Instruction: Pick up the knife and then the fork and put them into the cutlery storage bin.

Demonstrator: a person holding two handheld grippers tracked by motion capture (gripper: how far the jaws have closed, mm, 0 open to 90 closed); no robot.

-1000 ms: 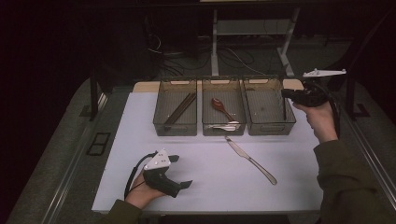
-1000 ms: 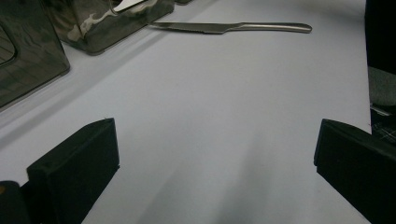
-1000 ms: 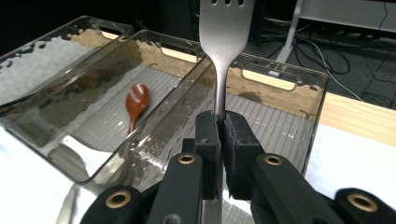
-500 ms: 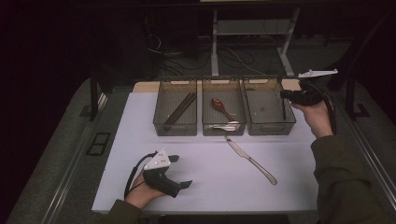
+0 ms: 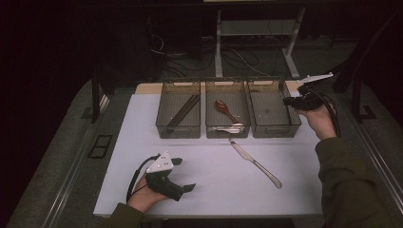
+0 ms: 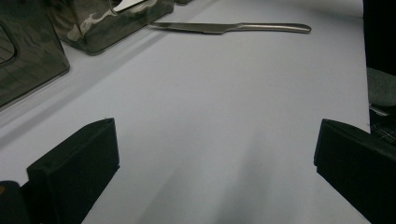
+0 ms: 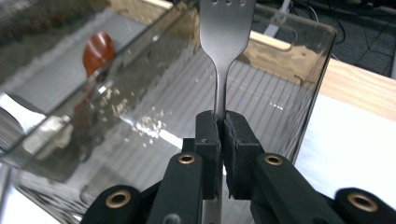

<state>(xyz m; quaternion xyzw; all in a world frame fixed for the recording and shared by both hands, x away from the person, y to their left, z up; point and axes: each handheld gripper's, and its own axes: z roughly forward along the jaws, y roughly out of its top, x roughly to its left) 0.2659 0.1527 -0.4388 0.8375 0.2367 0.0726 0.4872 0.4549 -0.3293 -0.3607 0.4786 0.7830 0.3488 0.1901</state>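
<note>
- A dim room; light falls mainly on the white sheet covering the table.
- Grey floor at both sides.
- White desk legs and tangled cables stand beyond.

Steel fork upright above the right-hand bin.

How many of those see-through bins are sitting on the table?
3, side by side along the far edge of the white mat: the left bin holds chopsticks, the middle bin spoons, the right bin looks empty.
</note>
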